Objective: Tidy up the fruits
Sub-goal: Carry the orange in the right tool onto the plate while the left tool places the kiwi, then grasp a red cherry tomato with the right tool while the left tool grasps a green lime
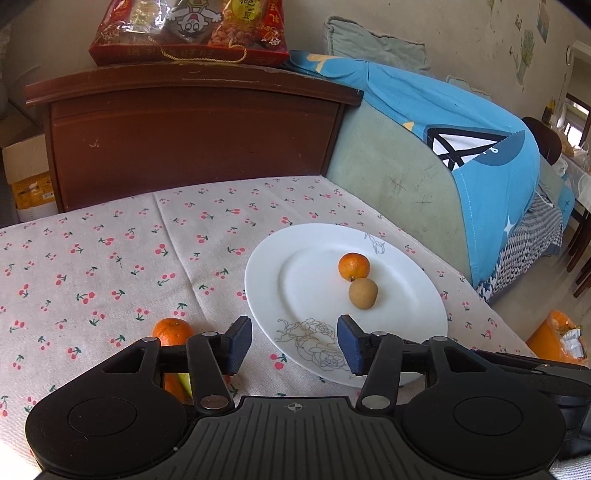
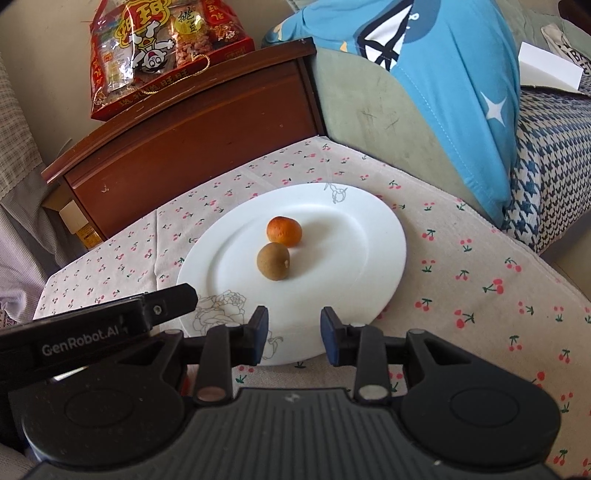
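A white plate (image 1: 295, 254) with a rose print lies on the cherry-print cloth. On it sit a small orange (image 1: 354, 266) and a brown round fruit (image 1: 363, 293), touching. The right wrist view shows the same plate (image 2: 362, 236), orange (image 2: 284, 231) and brown fruit (image 2: 273, 261). Another orange (image 1: 170, 331) lies on the cloth left of the plate, partly hidden by my left gripper's finger, with something yellow-green below it. My left gripper (image 1: 294, 344) is open and empty over the plate's near rim. My right gripper (image 2: 294, 335) is open and empty at the plate's near edge.
A dark wooden cabinet (image 1: 192, 136) stands behind the table with a red snack bag (image 1: 188, 29) on top. A green sofa with a blue cloth (image 1: 461, 122) borders the table's right side. The left gripper's body (image 2: 96, 328) shows at the left of the right wrist view.
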{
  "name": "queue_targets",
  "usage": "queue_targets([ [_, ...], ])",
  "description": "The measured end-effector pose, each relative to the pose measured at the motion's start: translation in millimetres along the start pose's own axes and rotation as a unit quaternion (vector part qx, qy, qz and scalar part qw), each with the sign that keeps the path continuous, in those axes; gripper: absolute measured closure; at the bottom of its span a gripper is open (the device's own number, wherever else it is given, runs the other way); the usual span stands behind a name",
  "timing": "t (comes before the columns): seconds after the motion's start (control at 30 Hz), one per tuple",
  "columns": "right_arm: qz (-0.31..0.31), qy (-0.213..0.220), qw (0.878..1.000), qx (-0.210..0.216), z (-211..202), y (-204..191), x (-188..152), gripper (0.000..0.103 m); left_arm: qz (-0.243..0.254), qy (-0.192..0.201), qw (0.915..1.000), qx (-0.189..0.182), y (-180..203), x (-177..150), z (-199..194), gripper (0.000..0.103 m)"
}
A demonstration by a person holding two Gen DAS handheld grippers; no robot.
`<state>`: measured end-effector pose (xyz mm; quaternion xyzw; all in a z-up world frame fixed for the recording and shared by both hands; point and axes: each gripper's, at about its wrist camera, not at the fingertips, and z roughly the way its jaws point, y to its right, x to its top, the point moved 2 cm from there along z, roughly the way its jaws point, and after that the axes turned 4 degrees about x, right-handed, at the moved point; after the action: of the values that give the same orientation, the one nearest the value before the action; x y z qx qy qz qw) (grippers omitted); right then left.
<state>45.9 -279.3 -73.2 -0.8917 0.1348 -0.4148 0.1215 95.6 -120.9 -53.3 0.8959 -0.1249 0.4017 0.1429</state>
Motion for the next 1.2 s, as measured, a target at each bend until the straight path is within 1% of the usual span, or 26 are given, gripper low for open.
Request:
queue_targets([
  [0.1, 0.0, 0.001, 1.0, 0.002, -1, 0, -1, 0.07, -0.006, 0.002, 0.9999, 0.01, -7, -1, -11, 0.051],
  [0.2, -0.001, 0.005, 1.0, 0.008, -4, -1, -1, 0.07, -0.01, 0.012, 0.9995, 0.028, -16, -3, -25, 0.047],
  [0.27, -0.007, 0.006, 1.0, 0.014, -7, -3, -2, 0.07, -0.023, 0.013, 0.9991, 0.033, -23, -5, -31, 0.044],
  [0.37, -0.014, 0.005, 1.0, 0.023, -9, -6, -4, 0.07, -0.04, 0.014, 0.9978, 0.052, -35, -10, -42, 0.044],
  [0.47, -0.024, 0.005, 0.999, 0.036, -13, -10, -7, 0.07, -0.062, 0.011, 0.9961, 0.062, -46, -16, -52, 0.044],
  [0.53, -0.03, 0.003, 0.998, 0.047, -17, -14, -10, 0.07, -0.067, 0.011, 0.9951, 0.072, -50, -21, -57, 0.044],
  [0.6, -0.036, 0.0, 0.998, 0.06, -20, -18, -12, 0.07, -0.068, 0.009, 0.9938, 0.088, -52, -27, -62, 0.044],
  [0.77, -0.032, -0.015, 0.996, 0.085, -22, -23, -21, 0.07, -0.07, 0.0, 0.9929, 0.097, -57, -43, -73, 0.044],
  [1.0, -0.034, -0.032, 0.994, 0.094, -17, -29, -31, 0.07, -0.046, -0.011, 0.9928, 0.11, -57, -59, -70, 0.045],
  [1.07, -0.032, -0.034, 0.994, 0.098, -16, -29, -32, 0.07, -0.046, -0.018, 0.9929, 0.108, -56, -62, -66, 0.046],
  [1.2, -0.031, -0.037, 0.994, 0.1, -11, -32, -33, 0.07, -0.039, -0.019, 0.9933, 0.107, -54, -65, -62, 0.046],
])
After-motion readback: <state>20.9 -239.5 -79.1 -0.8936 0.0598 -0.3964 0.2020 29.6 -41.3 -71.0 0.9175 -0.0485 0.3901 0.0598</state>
